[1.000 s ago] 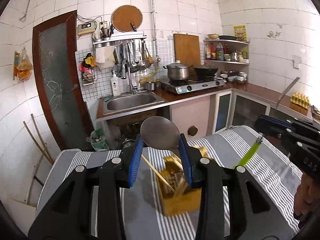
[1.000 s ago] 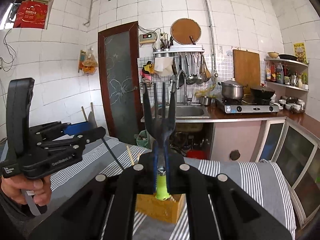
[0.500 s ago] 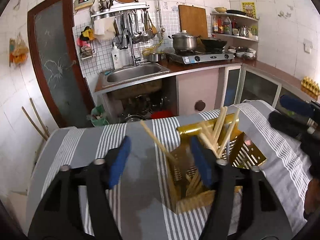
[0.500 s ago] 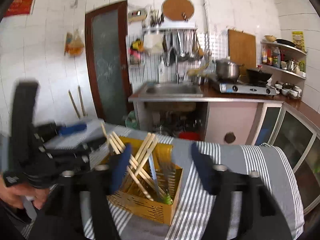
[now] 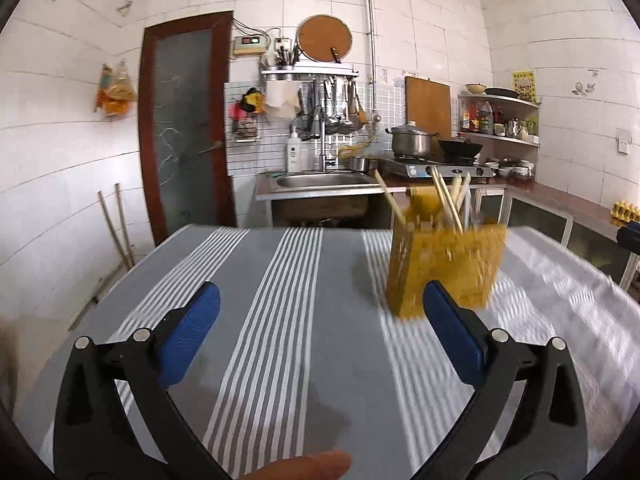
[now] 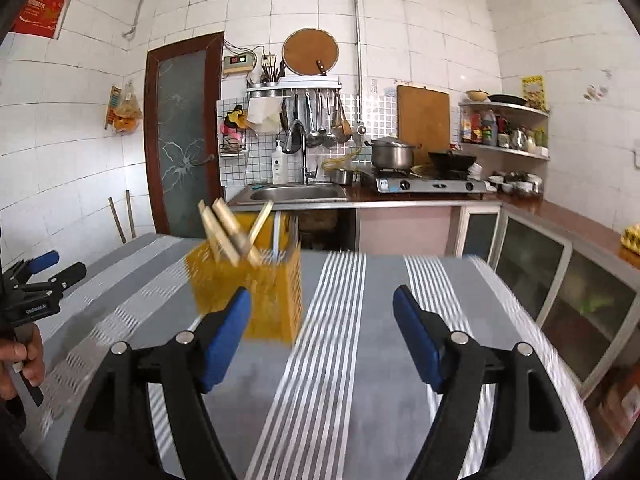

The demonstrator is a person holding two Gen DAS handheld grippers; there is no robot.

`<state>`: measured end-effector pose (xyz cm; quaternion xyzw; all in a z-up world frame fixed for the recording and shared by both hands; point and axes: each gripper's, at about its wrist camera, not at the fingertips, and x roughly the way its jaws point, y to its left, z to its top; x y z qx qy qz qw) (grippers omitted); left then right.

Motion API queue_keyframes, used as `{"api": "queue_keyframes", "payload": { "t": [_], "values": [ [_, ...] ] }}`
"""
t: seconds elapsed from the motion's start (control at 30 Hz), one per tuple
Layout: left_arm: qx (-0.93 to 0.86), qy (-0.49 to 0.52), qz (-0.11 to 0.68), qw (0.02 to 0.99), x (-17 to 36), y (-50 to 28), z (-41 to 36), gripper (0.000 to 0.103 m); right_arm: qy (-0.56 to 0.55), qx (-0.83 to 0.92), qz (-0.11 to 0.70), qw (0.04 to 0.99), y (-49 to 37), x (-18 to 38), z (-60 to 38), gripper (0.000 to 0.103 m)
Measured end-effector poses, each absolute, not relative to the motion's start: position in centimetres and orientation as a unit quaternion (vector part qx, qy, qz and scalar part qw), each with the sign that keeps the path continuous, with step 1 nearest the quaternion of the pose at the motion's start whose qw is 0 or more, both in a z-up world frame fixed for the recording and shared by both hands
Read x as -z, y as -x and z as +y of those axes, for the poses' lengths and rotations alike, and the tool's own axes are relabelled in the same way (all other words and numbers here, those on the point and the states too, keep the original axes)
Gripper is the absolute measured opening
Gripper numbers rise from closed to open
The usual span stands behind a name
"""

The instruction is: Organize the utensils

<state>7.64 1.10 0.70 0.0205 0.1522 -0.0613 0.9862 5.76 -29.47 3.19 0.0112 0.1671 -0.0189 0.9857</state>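
Caddy (image 5: pixel 444 268), yellow and perforated, stands on the striped desk (image 5: pixel 288 320), chopsticks (image 5: pixel 448 200) upright inside. Left gripper (image 5: pixel 316 324) and right gripper (image 6: pixel 322 332): jaws just opened, spread wide, nothing between them, both short of the caddy.

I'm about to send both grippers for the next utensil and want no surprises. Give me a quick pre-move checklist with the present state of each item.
1. Left gripper empty: ok; its jaws have just been opening and only striped cloth shows between them.
2. Right gripper empty: ok; its jaws have just been opening, nothing between them.
3. Yellow utensil holder upright on the table: ok, though blurred.
4. Chopsticks inside the holder: ok; they lean out of its top.
5. Both grippers apart from the holder: ok; it stands beyond the fingertips in each view.
6. Another loose utensil on the table: cannot tell; none shows in either view.
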Motion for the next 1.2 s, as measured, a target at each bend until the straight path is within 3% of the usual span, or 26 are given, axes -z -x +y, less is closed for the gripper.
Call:
{"api": "queue_keyframes", "payload": {
  "t": [0.27, 0.73, 1.2],
  "values": [
    [0.064, -0.032, 0.106, 0.992, 2.6, -0.5, 0.6, 0.098, 0.015, -0.002, 0.144, 0.989, -0.6, 0.3, -26.3, 0.079],
    [0.064, -0.038, 0.07, 0.995, 3.6, 0.5, -1.5, 0.098, -0.012, 0.027, 0.139, 0.99, -1.4, 2.9, -27.1, 0.084],
    [0.073, -0.021, 0.097, 0.992, 3.9, -1.0, -0.7, 0.098, -0.046, 0.04, 0.151, 0.987, -2.5, 3.6, -27.9, 0.085]
  ]
}}
